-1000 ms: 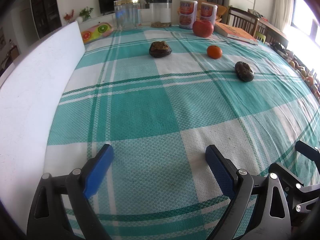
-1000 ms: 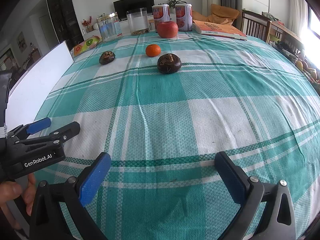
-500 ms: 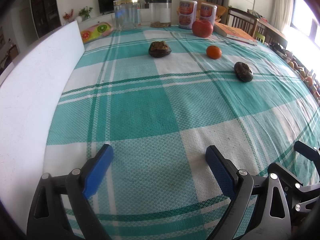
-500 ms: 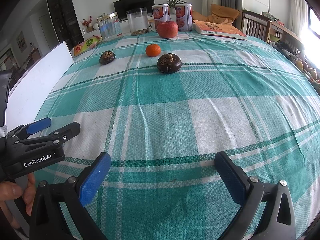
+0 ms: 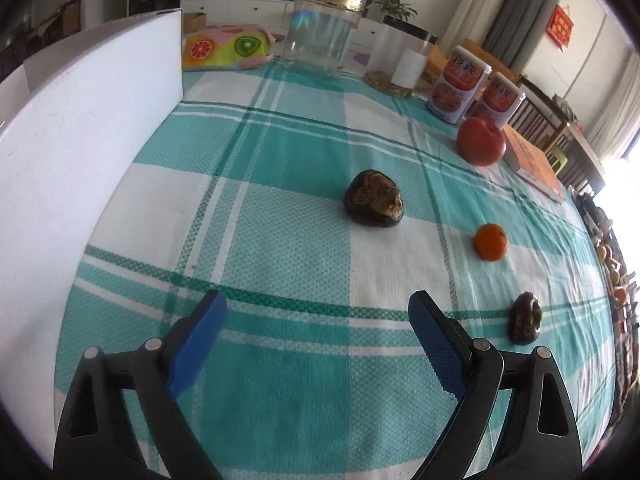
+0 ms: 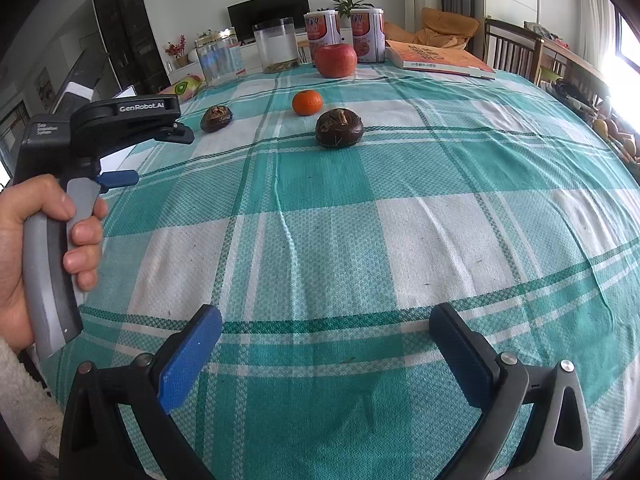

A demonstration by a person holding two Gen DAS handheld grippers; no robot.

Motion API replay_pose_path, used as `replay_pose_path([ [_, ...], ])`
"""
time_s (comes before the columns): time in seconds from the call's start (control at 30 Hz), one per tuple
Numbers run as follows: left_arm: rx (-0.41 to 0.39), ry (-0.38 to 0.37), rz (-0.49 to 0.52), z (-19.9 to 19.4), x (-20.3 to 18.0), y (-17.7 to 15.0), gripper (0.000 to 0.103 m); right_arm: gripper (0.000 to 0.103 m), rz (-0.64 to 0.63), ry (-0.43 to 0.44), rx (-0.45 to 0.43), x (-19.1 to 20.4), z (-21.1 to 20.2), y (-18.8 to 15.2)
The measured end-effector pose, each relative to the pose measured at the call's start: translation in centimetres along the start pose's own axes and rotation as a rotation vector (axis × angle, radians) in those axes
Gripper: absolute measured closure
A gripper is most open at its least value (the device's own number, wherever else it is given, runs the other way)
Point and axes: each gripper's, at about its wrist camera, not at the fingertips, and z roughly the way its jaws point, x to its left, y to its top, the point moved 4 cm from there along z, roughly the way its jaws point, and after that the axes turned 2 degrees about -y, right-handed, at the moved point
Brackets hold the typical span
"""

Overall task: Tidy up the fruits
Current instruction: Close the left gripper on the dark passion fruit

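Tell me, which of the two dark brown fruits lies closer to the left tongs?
The dark fruit beside the white board's side, straight ahead of the left tongs; the other dark fruit sits off right.

left gripper: jaws wide, closing slightly, nothing between them | left hand: wrapped round grey handle, gripper raised | right gripper: jaws wide apart, empty, angled downward

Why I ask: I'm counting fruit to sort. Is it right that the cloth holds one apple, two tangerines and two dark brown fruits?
Not quite: there is only one tangerine, as the right wrist view shows. The rest stands: one apple and two dark brown fruits on the cloth.
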Motion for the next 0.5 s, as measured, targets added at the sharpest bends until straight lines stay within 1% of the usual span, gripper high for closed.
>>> replay_pose_path([
  [0.13, -0.013, 0.054, 0.127, 2.8, -1.6, 2.6, 0.01, 0.0, 0.0, 0.002, 0.0, 0.0, 0.0, 0.0],
  [0.27, -0.025, 0.049, 0.186, 4.3, -2.6, 4.0, 0.011, 0.0, -0.007, -0.003, 0.004, 0.1, 0.1, 0.1],
  [0.3, -0.037, 0.057, 0.194, 4.5, -2.6, 4.2, 0.014, 0.0, -0.009, -0.004, 0.004, 0.1, 0.1, 0.1],
  [0.33, -0.042, 0.056, 0.204, 4.6, -2.7, 4.3, 0.031, 0.0, -0.01, -0.004, 0.005, 0.1, 0.2, 0.1],
  [0.37, -0.057, 0.073, 0.228, 4.5, -2.8, 4.4, 0.056, 0.0, -0.01, -0.005, 0.005, 0.1, 0.2, 0.1],
  [0.4, -0.057, 0.084, 0.255, 4.5, -2.9, 4.5, 0.059, 0.0, -0.01, -0.004, 0.005, 0.1, 0.2, 0.1],
  [0.5, -0.048, 0.067, 0.254, 3.5, -2.5, 3.8, 0.06, 0.0, -0.01, -0.005, 0.005, 0.1, 0.2, 0.1],
])
